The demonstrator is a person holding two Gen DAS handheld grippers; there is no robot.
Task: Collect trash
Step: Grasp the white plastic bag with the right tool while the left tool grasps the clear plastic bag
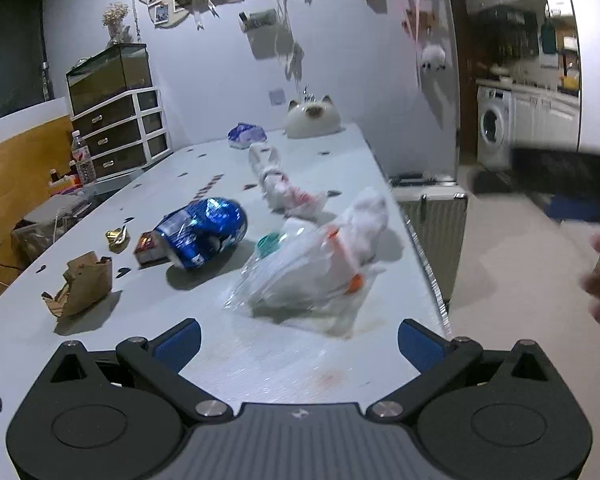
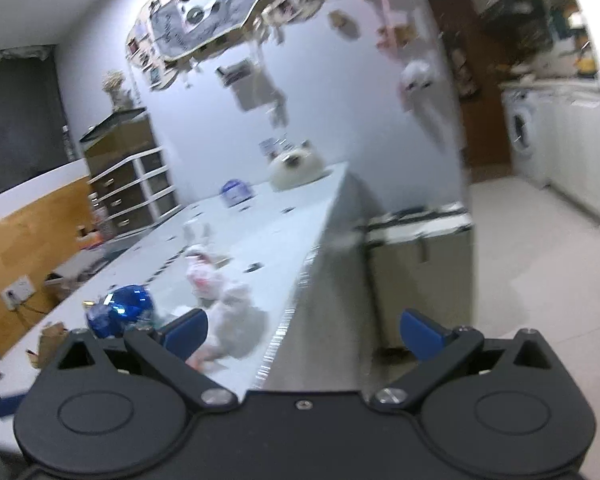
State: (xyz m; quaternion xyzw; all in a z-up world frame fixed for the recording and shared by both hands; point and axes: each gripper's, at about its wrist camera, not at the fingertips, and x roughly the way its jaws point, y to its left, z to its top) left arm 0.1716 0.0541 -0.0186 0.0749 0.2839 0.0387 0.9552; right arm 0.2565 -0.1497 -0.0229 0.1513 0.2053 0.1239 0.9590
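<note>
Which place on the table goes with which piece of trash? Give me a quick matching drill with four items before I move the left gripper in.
Things:
1. blue foil bag
2. torn brown paper
3. clear plastic bag
4. purple wrapper

Places:
A. far end, beside the cat-shaped ornament
B. nearest the open left gripper, by the table's right edge
C. near left, by the left edge
D. middle, against a small red box

Pairs: 1-D, 2-C, 3-B, 4-A

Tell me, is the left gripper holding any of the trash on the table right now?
No, the left gripper is open and empty, short of the white plastic bag on the table.
</note>
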